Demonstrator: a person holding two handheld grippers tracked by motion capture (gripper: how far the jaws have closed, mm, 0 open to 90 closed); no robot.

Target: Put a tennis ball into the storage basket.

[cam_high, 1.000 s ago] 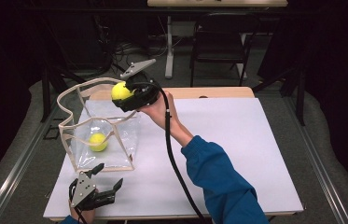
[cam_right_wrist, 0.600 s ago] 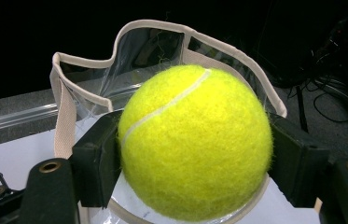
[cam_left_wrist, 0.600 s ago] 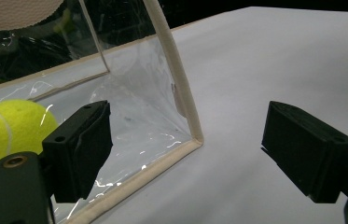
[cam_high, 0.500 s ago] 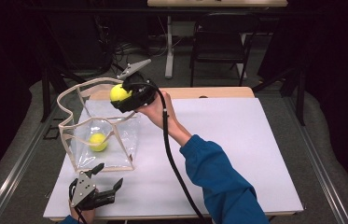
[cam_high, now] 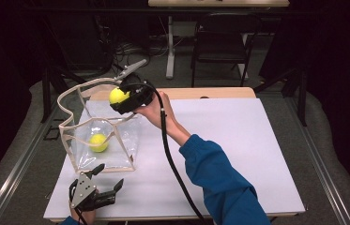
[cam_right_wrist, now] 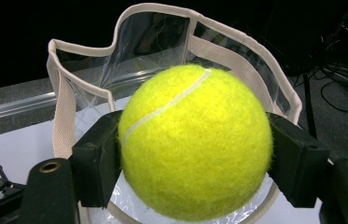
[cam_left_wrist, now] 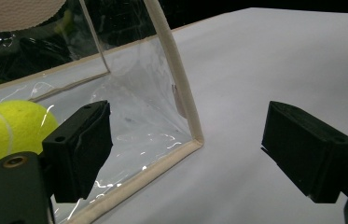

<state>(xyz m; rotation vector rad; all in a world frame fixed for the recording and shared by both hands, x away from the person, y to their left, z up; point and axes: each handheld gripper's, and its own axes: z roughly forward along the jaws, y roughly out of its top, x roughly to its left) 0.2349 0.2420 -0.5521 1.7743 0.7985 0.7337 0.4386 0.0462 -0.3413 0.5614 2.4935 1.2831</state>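
A tennis ball point(cam_right_wrist: 195, 142) is clamped between the jaws of the right hand-held gripper point(cam_high: 125, 98), which is held above the far rim of a clear bag point(cam_high: 98, 140) standing open on the white table point(cam_high: 238, 154). A second ball point(cam_high: 98, 142) lies on the bag's floor. The left hand-held gripper point(cam_high: 98, 187) is seen near the table's front edge, just short of the bag's near corner, with its jaws wide apart and nothing between them.

The held ball is judged light, springy and felt-covered, so a grip across its widest part, as now, should hold well; once let go it will likely bounce and roll. The bag looks thin and floppy, stiffened only by its cream binding point(cam_left_wrist: 181, 88), and that binding is judged the best place to take hold of it.

The bag's far wall is hard to read against the dark background. In the left gripper view the second ball is partly covered by a jaw. The person's left hand is cut off by the frame's lower edge in the high view.
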